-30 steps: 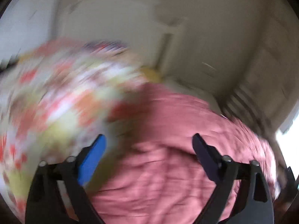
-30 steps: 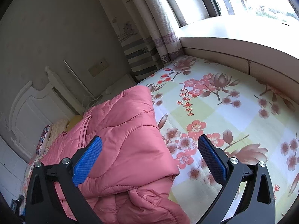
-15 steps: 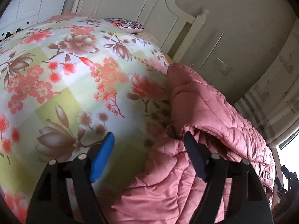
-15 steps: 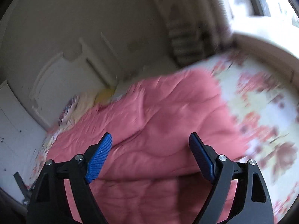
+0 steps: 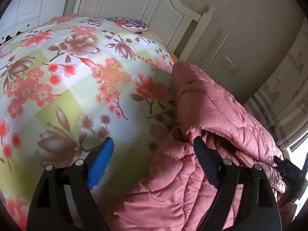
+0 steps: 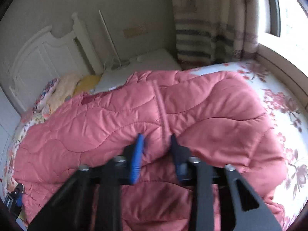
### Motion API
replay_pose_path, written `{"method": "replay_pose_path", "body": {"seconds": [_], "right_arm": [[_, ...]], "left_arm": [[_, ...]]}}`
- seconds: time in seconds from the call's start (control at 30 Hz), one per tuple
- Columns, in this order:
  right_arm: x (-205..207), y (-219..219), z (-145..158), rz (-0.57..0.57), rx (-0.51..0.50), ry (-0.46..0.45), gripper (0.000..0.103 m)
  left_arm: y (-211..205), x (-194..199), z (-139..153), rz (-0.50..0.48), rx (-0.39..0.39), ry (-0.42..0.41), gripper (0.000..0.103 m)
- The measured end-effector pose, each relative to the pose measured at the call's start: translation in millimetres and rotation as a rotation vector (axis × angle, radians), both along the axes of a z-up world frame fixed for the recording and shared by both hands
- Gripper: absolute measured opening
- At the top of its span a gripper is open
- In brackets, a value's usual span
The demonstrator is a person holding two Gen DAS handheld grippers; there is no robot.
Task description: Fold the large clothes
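Right claw (image 6: pixel 156 140) just squeezed onto the near fold of the pink coat (image 6: pixel 134 115) to lift it; left claw (image 5: pixel 154 150) spread wide.

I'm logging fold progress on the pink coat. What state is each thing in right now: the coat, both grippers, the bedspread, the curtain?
Pink quilted coat: partly folded, upper layer doubled over the lower, lying on the bed.
Right gripper: jaws just closed, shut on the coat's folded edge.
Left gripper: open, coat edge between its fingers, not pinched.
Floral bedspread: spread flat.
Striped curtain: drawn aside, window uncovered.
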State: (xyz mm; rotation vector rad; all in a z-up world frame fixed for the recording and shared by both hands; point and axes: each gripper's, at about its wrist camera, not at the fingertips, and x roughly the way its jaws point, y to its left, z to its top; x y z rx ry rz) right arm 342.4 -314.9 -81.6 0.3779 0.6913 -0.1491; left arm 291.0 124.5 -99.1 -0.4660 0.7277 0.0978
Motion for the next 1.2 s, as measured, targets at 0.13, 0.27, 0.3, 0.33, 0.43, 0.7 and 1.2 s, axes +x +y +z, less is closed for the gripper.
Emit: {"method": "replay_pose_path", "body": {"seconds": [0.13,0.27,0.3,0.33,0.43,0.7,1.2], "right_arm": [[-16.5,-17.9,-1.0,0.004,0.034,-0.011,0.018],[-23.7,-27.1,-1.7,-0.04,0.022,0.015,0.019],[-25.6,-29.7,4.9,-0.075,0.033,0.01,0.019],[-27.8,-29.5,11.9,-0.086,0.038,-0.008,0.019],[-25.6,-9.6,35.9,-0.057,-0.06,-0.074,0.02],[14.7,58.9,-5.3,0.198,-0.31,0.108,0.094],[20.7,46.3,-21.1,0.224,-0.222,0.147,0.098]], "left_arm": [[-1.0,-0.4,0.6,-0.001,0.008,-0.002,0.084],[-3.8,-0.2,2.2,-0.006,0.026,-0.007,0.087],[-3.1,-0.2,2.6,-0.006,0.027,-0.01,0.088],[-3.2,-0.6,3.2,-0.004,0.03,-0.014,0.088],[-4.0,0.3,3.8,-0.005,0.039,-0.016,0.089],[-3.9,-3.2,6.6,0.001,0.043,-0.034,0.09],[-89.2,65.2,43.9,-0.394,0.101,0.005,0.096]]}}
